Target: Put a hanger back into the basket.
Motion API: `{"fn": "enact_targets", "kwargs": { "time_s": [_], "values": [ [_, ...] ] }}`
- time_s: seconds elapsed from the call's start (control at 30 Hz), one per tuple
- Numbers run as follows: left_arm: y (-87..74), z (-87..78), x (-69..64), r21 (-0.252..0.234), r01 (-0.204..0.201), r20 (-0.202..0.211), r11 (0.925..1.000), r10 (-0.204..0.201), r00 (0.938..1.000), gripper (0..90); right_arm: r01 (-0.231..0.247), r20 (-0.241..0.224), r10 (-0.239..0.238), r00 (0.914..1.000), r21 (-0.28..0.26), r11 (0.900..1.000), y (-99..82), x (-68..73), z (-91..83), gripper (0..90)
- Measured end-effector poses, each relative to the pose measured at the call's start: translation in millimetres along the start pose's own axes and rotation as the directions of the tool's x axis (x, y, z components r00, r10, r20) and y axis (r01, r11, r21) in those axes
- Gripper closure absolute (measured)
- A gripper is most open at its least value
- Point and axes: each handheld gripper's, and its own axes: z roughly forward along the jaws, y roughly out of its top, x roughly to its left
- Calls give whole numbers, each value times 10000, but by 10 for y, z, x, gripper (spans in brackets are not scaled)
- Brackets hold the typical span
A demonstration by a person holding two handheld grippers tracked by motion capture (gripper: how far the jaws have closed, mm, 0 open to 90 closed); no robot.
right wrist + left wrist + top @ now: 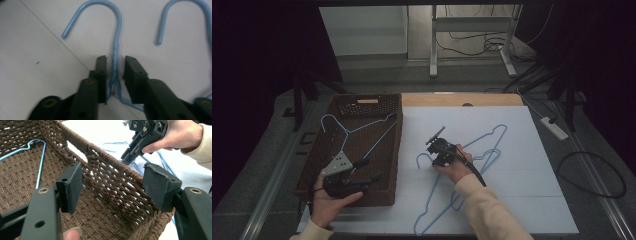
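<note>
Right gripper view looks straight down the right gripper (115, 65), whose jaws flank the twisted neck of a blue wire hanger (116, 37) lying on the white table (37, 82). A thin gap seems to remain on each side of the wire, though the angle makes contact hard to judge. That hanger's hook curls toward 11 o'clock, and a second hanger's hook (190, 7) sits at 2 o'clock. From above, the left gripper (371, 170) hovers with jaws wide apart over the brown wicker basket (319, 150), where another blue hanger (357, 131) lies at 12 o'clock.
</note>
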Motion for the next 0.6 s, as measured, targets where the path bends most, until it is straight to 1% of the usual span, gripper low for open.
{"fn": "enact_targets", "kwargs": {
  "time_s": [0.03,0.07,0.17,0.2,0.23,0.27,0.37,0.4,0.43,0.53,0.57,0.6],
  "values": [
    [-1,2,-1,7,-8,5,10000,8,10000,336,-2,3,1,10000,56,10000,8,6,0,841],
    [-2,4,-2,5,-8,2,10000,8,10000,336,-51,19,51,10000,88,9999,13,10,0,857],
    [-2,5,-6,13,-20,15,10000,20,10000,336,-421,-93,421,9991,49,9991,4,-8,-4,861],
    [-2,4,-7,9,-22,19,10000,22,10000,336,-549,-217,549,9983,11,9985,-7,-21,-12,861],
    [-2,4,-7,9,-22,19,10000,22,10000,336,-549,-217,549,9983,11,9985,-7,-21,-12,861],
    [0,3,-6,13,-31,17,10000,31,10000,336,-695,-339,688,9971,-208,9974,-38,-40,-41,862],
    [0,3,-6,19,-24,7,10000,24,10000,336,-621,-400,597,9974,-634,9960,-91,-62,-121,862],
    [0,3,-6,19,-24,7,10000,24,10000,336,-621,-400,597,9974,-634,9960,-91,-62,-121,862],
    [0,1,-7,17,-27,2,10000,27,10000,336,-620,-450,586,9973,-795,9949,-113,-68,-155,862],
    [6,-7,-8,4,-26,-8,10000,26,10000,337,-627,-503,558,9972,-1472,9871,-195,-86,-259,862],
    [7,-10,-7,-22,-29,-22,10000,29,10000,336,-633,-513,552,9972,-1710,9832,-226,-96,-293,862],
    [9,-13,-4,-25,-29,-23,10000,29,10000,337,-690,-546,590,9968,-2025,9768,-285,-113,-362,862]
  ]
}}
